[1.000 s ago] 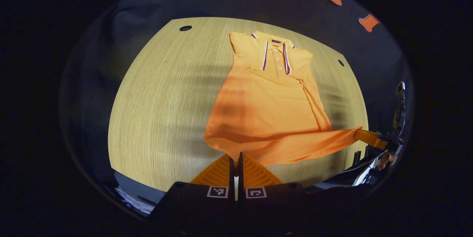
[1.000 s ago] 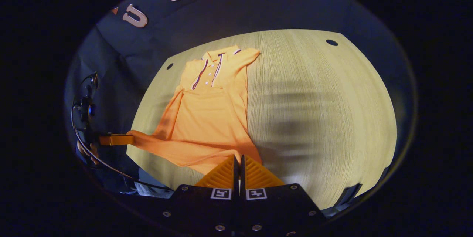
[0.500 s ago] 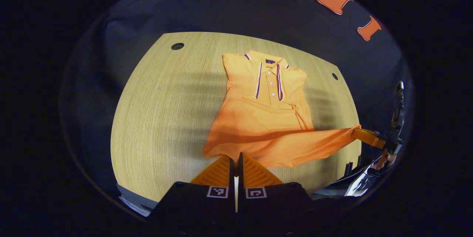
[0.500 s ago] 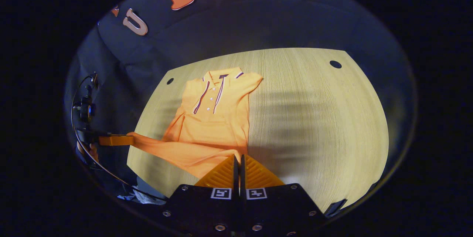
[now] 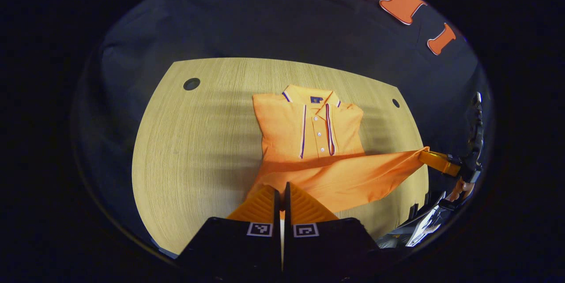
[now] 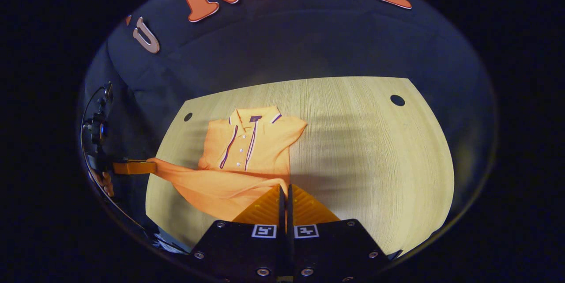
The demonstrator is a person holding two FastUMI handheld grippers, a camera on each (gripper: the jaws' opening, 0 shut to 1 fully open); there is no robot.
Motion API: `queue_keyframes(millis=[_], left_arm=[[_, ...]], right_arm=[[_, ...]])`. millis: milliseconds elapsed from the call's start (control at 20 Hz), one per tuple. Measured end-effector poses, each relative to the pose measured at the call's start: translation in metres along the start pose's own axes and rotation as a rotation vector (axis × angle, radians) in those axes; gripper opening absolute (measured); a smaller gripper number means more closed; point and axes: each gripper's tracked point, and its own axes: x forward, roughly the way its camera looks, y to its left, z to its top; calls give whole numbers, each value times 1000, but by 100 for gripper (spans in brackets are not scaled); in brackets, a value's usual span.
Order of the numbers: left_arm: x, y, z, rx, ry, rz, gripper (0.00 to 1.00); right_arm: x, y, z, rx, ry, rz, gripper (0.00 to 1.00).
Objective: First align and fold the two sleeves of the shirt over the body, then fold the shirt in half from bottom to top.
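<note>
The right tool [image 6: 283, 194] pinches one corner of the orange shirt's [image 6: 247, 150] lifted hem, fingers closed together. Far left, the left tool [image 6: 148, 167] holds the other corner. The collar end lies flat on the wooden bench [image 6: 375, 155].

The shirt [image 5: 311, 133] collar's small label is too tiny to read.

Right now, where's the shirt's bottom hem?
Lifted off the wooden table, the polo shirt's hem stretches between the left gripper and the right gripper, below the collar.
</note>
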Motion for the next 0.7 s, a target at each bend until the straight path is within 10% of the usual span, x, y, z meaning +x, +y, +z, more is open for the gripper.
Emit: queue_keyframes(millis=[700], left_arm=[[82,32,107,61,-49,27,2]], right_arm=[[86,-17,70,40,21,-28,0]])
